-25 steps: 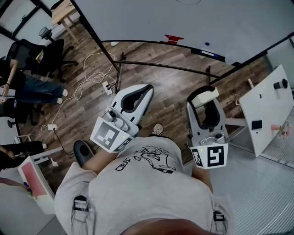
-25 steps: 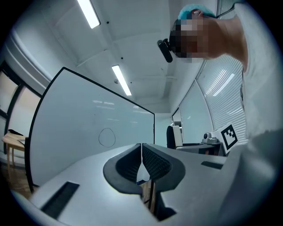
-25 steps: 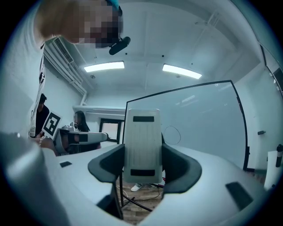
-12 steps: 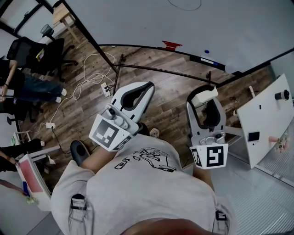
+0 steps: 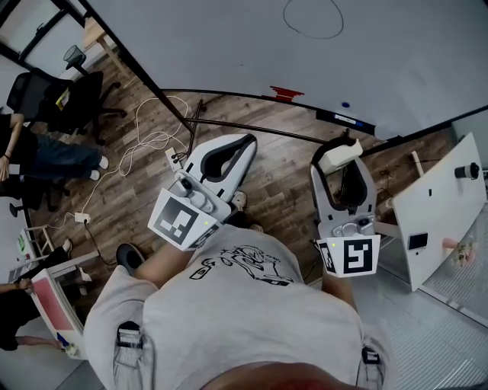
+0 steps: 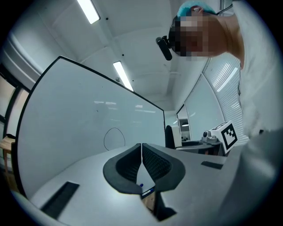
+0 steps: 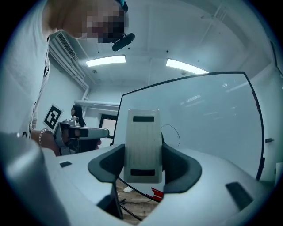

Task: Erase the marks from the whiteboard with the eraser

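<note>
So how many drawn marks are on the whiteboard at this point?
1: a thin black oval outline on the large white whiteboard, at the head view's top. More may lie on board areas outside the frame.

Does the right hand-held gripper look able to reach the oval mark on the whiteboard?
Probably yes: the right hand-held gripper holds the eraser, and nothing stands between it and the oval mark above.

Black office chair (image 5: 76, 99) beside 1 seated person (image 5: 47, 152), on wooden floor (image 5: 286, 164).
</note>
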Demonstrator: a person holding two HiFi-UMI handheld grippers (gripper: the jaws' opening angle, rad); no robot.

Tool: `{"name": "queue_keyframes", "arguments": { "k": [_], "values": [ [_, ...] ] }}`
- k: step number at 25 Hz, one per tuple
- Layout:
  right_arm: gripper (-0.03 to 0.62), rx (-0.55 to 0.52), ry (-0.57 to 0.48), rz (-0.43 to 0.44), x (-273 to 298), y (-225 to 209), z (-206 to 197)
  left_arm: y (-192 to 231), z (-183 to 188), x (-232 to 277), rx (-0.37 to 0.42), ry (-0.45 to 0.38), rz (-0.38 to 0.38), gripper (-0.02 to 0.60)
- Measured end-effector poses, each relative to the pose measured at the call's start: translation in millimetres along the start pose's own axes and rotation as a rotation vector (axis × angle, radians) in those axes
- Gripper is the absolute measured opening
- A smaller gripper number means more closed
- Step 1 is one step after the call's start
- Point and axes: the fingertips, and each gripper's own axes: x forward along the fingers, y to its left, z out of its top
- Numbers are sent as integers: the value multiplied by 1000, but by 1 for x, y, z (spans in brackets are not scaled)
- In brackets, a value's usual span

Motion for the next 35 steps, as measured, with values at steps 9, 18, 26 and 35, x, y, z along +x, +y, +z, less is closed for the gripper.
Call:
{"name": "queue_keyframes", "arguments": {
  "k": [9,18,26,35],
  "values": [
    [259,-25,1,-40,67,-15,0,63,1,38,-4,-18,-33,26],
    [259,-88,14,-82,114,-25,-5,106,-3,53,-20,-24,-40,26],
    [258,-170,25,-118,151,-32,-9,139,-8,59,-3,-20,-40,26],
    [258,-342,54,-216,192,-63,7,158,-21,57,-21,7,-58,26]
  ]
}}
